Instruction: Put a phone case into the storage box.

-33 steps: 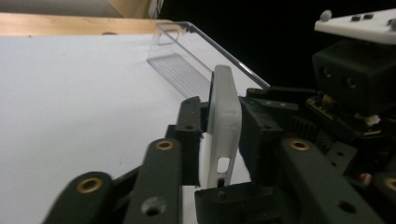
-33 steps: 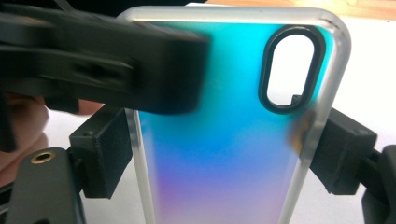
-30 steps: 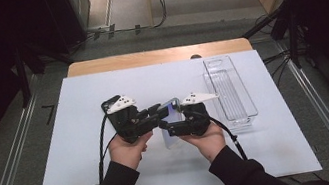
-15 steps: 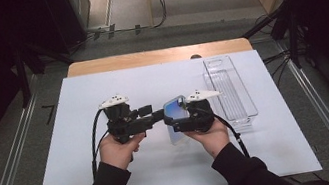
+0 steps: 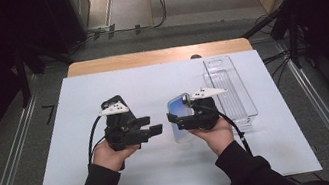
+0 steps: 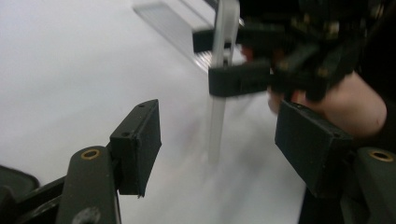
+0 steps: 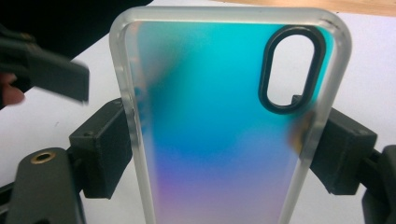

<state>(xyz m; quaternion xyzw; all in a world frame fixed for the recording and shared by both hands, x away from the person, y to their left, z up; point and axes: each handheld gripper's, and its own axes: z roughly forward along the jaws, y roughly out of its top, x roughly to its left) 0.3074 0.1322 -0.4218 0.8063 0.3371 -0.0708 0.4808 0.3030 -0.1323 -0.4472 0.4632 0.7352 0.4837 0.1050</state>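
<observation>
A translucent phone case (image 5: pixel 180 116) with a blue-to-violet sheen and a black camera ring stands on edge above the white mat. My right gripper (image 5: pixel 176 121) is shut on it, and in the right gripper view the pads (image 7: pixel 105 149) press the long sides of the case (image 7: pixel 219 116). My left gripper (image 5: pixel 152 125) is a short gap to the case's left. Its jaws have just been opening and nothing is between them. In the left gripper view the case (image 6: pixel 217 126) shows edge-on beyond my left gripper (image 6: pixel 224 147).
A clear plastic tray (image 5: pixel 230 89) lies along the right side of the white mat (image 5: pixel 151 87). A wooden table edge (image 5: pixel 156 56) shows behind the mat. Dark stands and cables ring the table.
The left gripper opened, came off the phone case and drew back to the left. The right gripper kept the case and shifted slightly right.
</observation>
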